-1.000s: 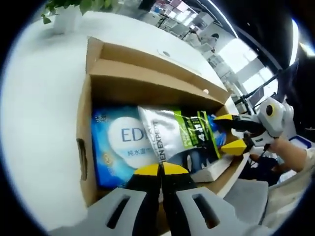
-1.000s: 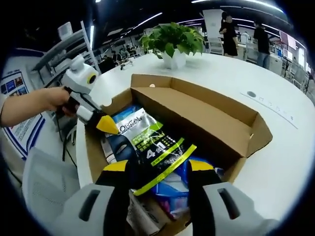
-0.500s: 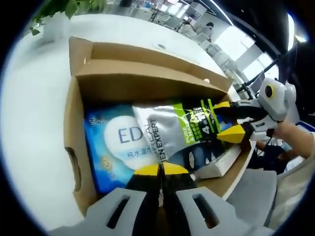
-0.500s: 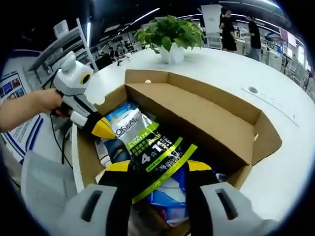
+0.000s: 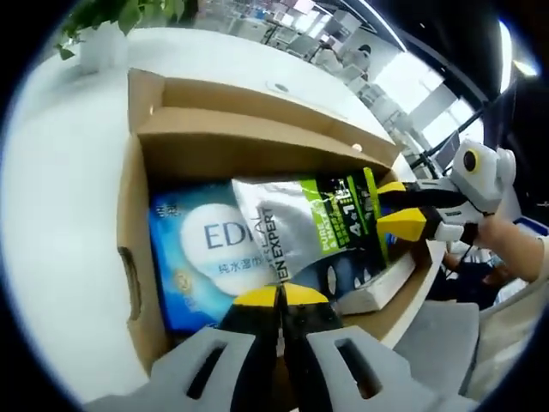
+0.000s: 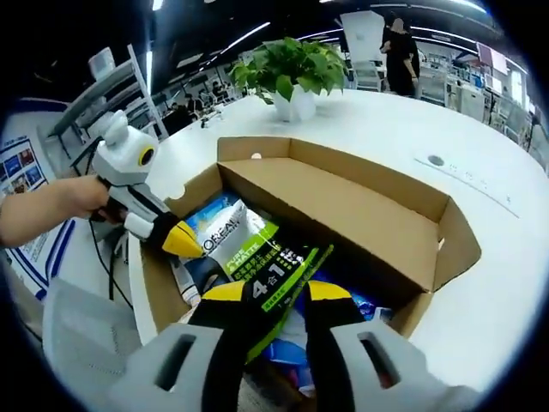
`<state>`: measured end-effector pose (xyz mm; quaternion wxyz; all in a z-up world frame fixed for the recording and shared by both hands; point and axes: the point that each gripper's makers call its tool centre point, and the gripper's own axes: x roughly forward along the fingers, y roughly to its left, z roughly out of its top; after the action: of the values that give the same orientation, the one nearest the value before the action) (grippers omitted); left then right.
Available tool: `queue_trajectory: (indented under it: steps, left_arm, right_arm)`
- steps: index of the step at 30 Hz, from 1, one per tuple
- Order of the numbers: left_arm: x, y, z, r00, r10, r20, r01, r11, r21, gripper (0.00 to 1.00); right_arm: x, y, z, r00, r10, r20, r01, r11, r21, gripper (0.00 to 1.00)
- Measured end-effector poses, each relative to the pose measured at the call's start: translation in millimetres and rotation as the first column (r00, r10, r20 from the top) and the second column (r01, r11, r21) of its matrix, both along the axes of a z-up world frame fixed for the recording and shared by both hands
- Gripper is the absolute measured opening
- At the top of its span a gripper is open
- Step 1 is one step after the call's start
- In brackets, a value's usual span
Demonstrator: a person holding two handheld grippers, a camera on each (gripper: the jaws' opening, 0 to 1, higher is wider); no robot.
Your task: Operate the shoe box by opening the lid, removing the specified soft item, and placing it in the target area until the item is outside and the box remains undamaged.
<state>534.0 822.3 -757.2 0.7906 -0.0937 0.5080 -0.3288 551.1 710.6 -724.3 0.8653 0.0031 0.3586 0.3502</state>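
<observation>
With the shoe box open on the worktop, we log the silver-green pouch lying inside on a blue pack: right gripper clamps its edge, left gripper clenched, empty. We should lift straight up, clear of the cardboard walls.

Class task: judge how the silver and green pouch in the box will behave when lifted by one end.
The pouch looks like thin film, so it probably sags. Its glossy surface may slip in the right tool. It seems light for its size.
</observation>
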Motion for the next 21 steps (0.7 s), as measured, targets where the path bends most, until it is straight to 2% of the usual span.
queue_trajectory:
  steps: [4,7,13,21]
  left_arm:
    - [1.1,0.5,6.8,1.000,0.010,0.013,-0.010,1.000,-0.012,0.00]
    - [1.8,1.1,10.8,1.000,0.023,0.021,-0.022,0.999,-0.023,0.00]
    - [1.3,-2.2,16.9,0.999,0.031,0.032,-0.030,0.999,-0.039,0.00]
    - [1.3,-6.0,29.4,0.998,0.038,0.049,-0.036,0.998,-0.054,0.00]
  right_arm:
    - [1.4,-3.3,2.0,1.000,-0.007,0.016,0.008,1.000,-0.013,0.14]
    - [4.3,-10.3,0.9,0.999,-0.023,0.033,0.024,0.999,-0.044,0.03]
    - [4.4,-15.0,3.4,0.998,-0.057,0.017,0.058,0.998,-0.020,0.01]
    - [6.6,-19.0,19.8,0.995,-0.088,0.043,0.087,0.996,0.013,0.00]
